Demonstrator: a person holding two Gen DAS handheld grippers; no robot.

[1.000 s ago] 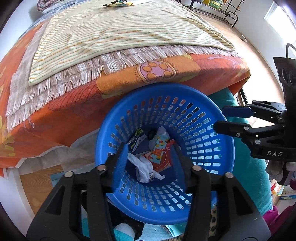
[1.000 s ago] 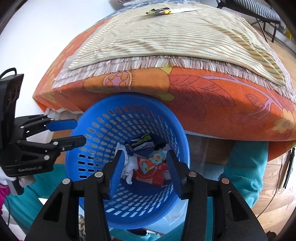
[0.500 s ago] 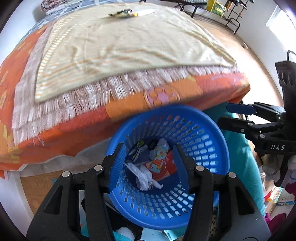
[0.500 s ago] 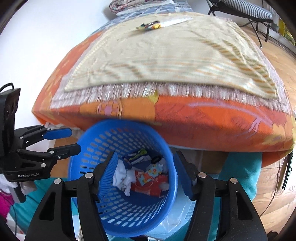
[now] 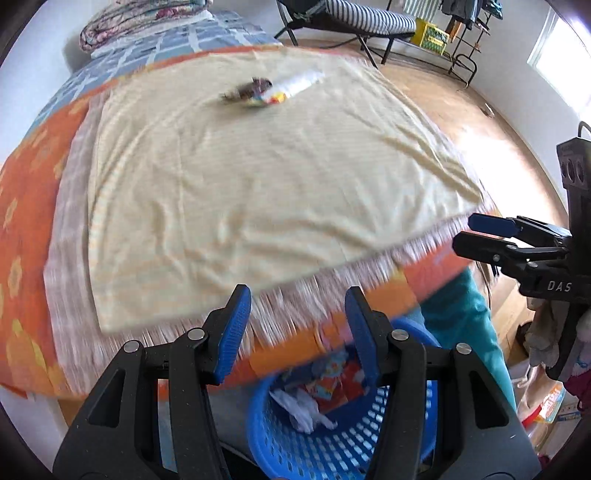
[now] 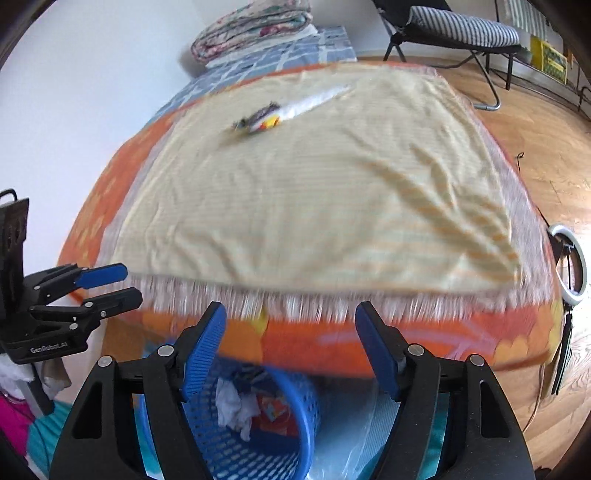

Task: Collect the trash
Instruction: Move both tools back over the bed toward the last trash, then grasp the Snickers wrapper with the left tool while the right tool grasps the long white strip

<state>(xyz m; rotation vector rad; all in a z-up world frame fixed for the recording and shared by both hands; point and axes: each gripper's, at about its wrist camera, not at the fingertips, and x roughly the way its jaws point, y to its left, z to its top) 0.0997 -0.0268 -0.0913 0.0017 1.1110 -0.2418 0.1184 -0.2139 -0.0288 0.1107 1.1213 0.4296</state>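
A blue perforated basket [image 5: 332,446] stands on the floor against the bed's near edge, holding crumpled wrappers and white paper [image 5: 306,406]; it also shows in the right wrist view [image 6: 236,443]. Colourful wrappers and a white strip [image 5: 269,92] lie at the far side of the cream fringed blanket [image 5: 240,192], also seen in the right wrist view [image 6: 273,116]. My left gripper [image 5: 297,295] is open and empty above the bed edge. My right gripper [image 6: 291,314] is open and empty, beside it.
The bed has an orange patterned cover [image 5: 26,206] and a folded quilt [image 6: 251,26] at its head. A striped folding chair [image 6: 458,29] stands on the wood floor beyond. A ring light [image 6: 569,258] hangs at the right.
Both grippers have lifted from over the basket and tilted up toward the bed top. The basket has dropped to the bottom of both views. The jaws stay open.
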